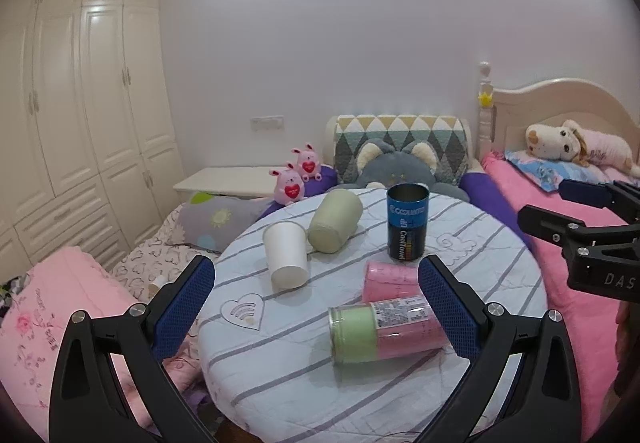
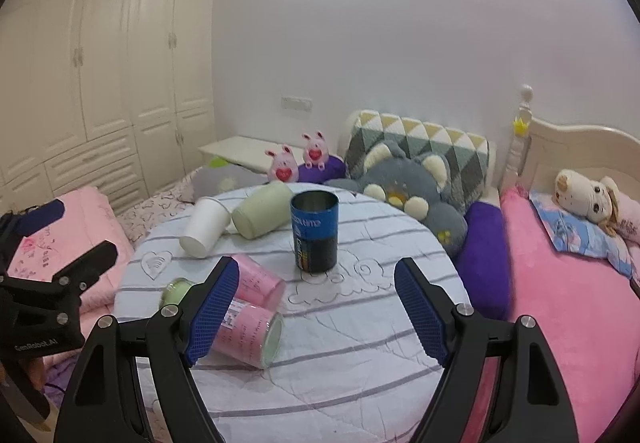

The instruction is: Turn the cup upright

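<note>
the pink cup lies partly hidden behind the clear green-and-pink canister on the round table, its far end cut off by the left gripper's right finger. the white cup lies on its side at the table's far left, long axis running near to far, closed base toward the camera, touching the tipped pale green cup; the blue-and-black cup stands upright. the left gripper and right gripper both hover level above the table, jaws spread wide, holding nothing.
</note>
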Tool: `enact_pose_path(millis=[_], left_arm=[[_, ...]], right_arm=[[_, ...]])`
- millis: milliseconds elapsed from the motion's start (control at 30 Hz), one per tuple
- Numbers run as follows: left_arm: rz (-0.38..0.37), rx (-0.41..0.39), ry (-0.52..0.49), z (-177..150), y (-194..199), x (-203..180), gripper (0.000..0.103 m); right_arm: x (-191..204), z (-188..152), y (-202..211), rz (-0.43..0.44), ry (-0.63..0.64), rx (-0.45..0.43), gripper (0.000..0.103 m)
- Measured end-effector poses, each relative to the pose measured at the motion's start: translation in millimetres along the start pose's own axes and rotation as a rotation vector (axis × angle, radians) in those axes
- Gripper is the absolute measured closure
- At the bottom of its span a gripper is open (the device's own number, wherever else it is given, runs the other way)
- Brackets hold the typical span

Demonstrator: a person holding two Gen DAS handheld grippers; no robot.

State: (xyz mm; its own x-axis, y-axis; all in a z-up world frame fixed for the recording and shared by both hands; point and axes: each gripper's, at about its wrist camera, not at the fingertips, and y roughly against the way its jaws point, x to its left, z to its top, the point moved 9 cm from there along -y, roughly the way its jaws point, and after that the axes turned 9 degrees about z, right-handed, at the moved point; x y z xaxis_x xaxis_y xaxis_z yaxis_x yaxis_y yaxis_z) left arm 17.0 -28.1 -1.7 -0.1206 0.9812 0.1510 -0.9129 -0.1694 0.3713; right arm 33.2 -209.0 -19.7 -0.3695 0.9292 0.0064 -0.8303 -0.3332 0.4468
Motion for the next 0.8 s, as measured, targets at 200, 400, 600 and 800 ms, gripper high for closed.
enact_pose_path(millis=[200,400,600,800], left_arm=[[0.000,-0.019,0.029,0.6,5.0,-0.1,0.000],[-0.020,-0.010,0.034,-1.2,1.4,-6.8,0.000],[-0.023,0.007,0.021,-3.5,-5.4,-13.8,0.000],[-0.016,0.008,0.010,-1.6,-8.9,-17.6,0.000]], right_arm=[[0.6,-0.6,1.3,-0.003,-0.003,-0.014,0.021],[-4.4,-4.2,1.2,-0.004,-0.028,-0.015,0.021],[-10.5,-3.2,0.5,-0.001,-0.040,-0.022,0.021],[-12.6,-3.1,-3.7,0.010,-0.043,-0.021,0.021]])
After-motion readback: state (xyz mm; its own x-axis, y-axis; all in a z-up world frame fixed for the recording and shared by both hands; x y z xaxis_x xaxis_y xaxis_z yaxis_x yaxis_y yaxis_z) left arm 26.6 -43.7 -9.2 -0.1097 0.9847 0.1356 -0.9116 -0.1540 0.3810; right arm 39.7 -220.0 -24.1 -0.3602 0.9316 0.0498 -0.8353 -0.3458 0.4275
